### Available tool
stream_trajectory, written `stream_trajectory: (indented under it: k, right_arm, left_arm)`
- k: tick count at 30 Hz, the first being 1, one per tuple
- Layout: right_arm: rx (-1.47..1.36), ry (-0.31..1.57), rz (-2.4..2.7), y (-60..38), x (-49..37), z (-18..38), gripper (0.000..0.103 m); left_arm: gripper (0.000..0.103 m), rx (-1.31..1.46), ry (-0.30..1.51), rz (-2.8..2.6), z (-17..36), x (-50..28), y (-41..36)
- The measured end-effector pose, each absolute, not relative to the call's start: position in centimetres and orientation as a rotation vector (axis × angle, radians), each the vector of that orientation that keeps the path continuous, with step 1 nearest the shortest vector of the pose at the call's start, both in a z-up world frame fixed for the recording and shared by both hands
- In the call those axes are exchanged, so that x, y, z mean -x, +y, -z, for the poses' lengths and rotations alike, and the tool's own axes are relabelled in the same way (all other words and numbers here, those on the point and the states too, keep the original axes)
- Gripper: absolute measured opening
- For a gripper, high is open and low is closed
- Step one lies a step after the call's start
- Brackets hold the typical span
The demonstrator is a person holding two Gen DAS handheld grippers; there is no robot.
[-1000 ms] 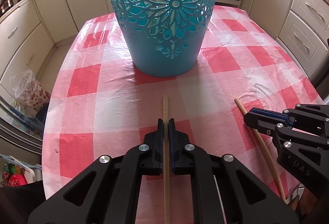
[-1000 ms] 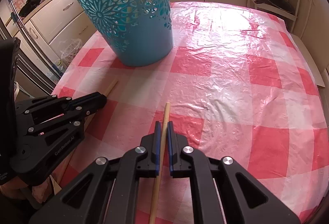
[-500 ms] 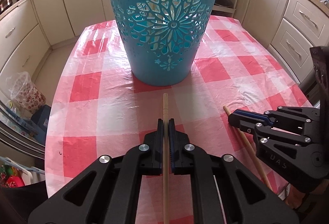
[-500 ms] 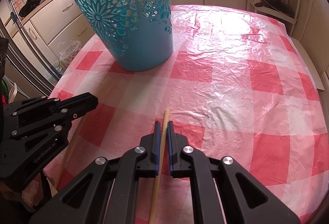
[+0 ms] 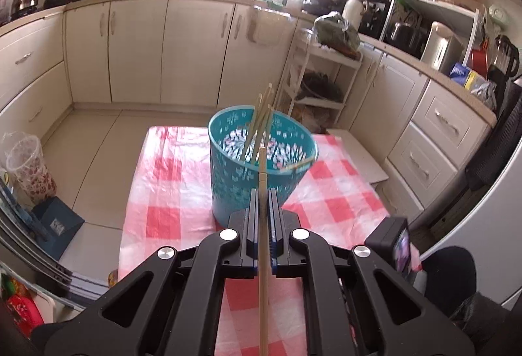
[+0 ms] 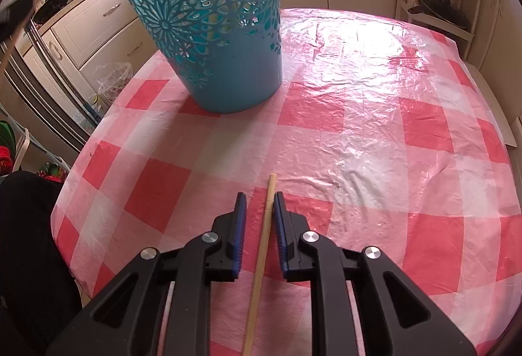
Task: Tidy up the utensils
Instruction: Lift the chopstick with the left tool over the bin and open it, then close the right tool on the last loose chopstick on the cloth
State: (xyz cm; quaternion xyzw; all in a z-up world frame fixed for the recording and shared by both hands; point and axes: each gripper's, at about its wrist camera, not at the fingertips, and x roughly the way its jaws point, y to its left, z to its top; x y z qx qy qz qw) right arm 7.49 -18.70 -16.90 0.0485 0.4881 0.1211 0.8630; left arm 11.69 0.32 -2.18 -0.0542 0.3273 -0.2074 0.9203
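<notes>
In the left wrist view, my left gripper (image 5: 262,193) had risen high since a second ago: then the blue basket (image 5: 261,166) filled the top of the picture, and now I looked down into its open mouth. My jaws were clenched on a wooden chopstick (image 5: 263,225), whose tip pointed toward the near rim. I judged that this one was ready to be dropped inside. The basket stood toward the far edge of the table (image 5: 163,193). Several thin wooden sticks (image 5: 259,124) already leaned inside it. Its wall was hard plastic, round, pierced with flower patterns.

In the right wrist view, my right gripper (image 6: 259,202) had stayed in the same place, but its jaws had just been opening. The second chopstick (image 6: 261,251) lay between them on the tablecloth (image 6: 375,134) near the front edge of the table — released, with the pads no longer pressing on it. I judged it must be taken up again later. The stick was pale, smooth and slender, squared at the end. The cloth was glossy plastic in red and white checks, wrinkled and shining — slippery, I supposed.
</notes>
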Motion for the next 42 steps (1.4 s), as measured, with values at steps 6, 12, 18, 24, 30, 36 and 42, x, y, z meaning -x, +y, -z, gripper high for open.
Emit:
stream_trajectory:
  k: [6,12,18,24,30,36,42]
  right_arm:
    - [-0.103,1.023,-0.258,-18.7,-7.5,16.9,0.021]
    - [-0.105,1.019,-0.268,-18.6,-7.5,16.8,0.025]
    - [-0.101,1.009,-0.276,-18.6,-7.6,16.9,0.029]
    - [-0.117,1.010,-0.293,-18.6,-7.7,16.8,0.035]
    - [-0.137,1.015,-0.302,-18.7,-8.0,16.8,0.036]
    - [-0.144,1.016,-0.304,-18.9,-8.1,16.8,0.036]
    - [-0.158,1.014,-0.306,-19.2,-8.0,16.7,0.036]
  left_arm:
    - [0.005,0.136,0.496,0.416,-2.8,-13.7,-0.3]
    - [0.005,0.154,0.332,0.350,-5.5,-17.3,-2.0]
    - [0.005,0.202,0.267,0.266,-4.3,-21.6,-2.7]
    - [0.005,0.226,0.277,0.209,-1.3,-24.7,-3.2]
    - [0.005,0.181,0.341,0.216,1.5,-25.5,-4.6]
    - [0.005,0.120,0.428,0.225,3.4,-25.6,-5.8]
    - [0.029,0.086,0.478,0.210,4.2,-24.4,-5.2]
